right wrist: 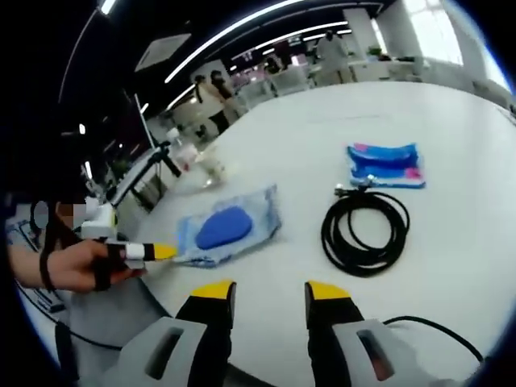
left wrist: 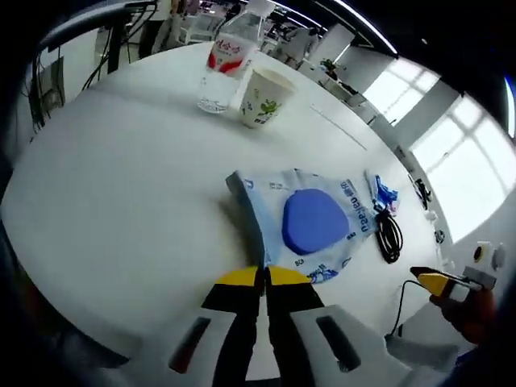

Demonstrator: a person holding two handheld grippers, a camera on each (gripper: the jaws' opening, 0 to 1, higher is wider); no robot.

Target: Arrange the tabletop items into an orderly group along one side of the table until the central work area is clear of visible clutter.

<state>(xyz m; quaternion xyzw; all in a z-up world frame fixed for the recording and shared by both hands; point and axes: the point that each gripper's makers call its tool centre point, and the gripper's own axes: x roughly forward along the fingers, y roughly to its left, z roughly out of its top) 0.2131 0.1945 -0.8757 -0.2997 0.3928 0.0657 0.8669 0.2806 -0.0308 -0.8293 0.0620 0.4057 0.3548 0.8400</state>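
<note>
A pale blue wet-wipes pack [left wrist: 310, 222] with a round blue lid lies on the white table [left wrist: 121, 185]. My left gripper [left wrist: 263, 276] has its yellow-tipped jaws shut on the pack's near edge. In the right gripper view the same gripper [right wrist: 161, 251] comes in from the left, touching the pack [right wrist: 230, 226]. My right gripper [right wrist: 270, 290] stands open over bare table, short of a coiled black cable [right wrist: 364, 230]. Beyond the coil lies a small blue and pink packet [right wrist: 385, 165]. A water bottle [left wrist: 230, 56] and a paper cup [left wrist: 264, 97] stand at the far side.
The cable [left wrist: 389, 234] and small packet [left wrist: 383, 193] lie just right of the pack. The right gripper [left wrist: 439, 282] shows at the table's right edge. A hand [right wrist: 72, 266] holds the left gripper. Desks, chairs and people [right wrist: 214, 93] stand beyond the table.
</note>
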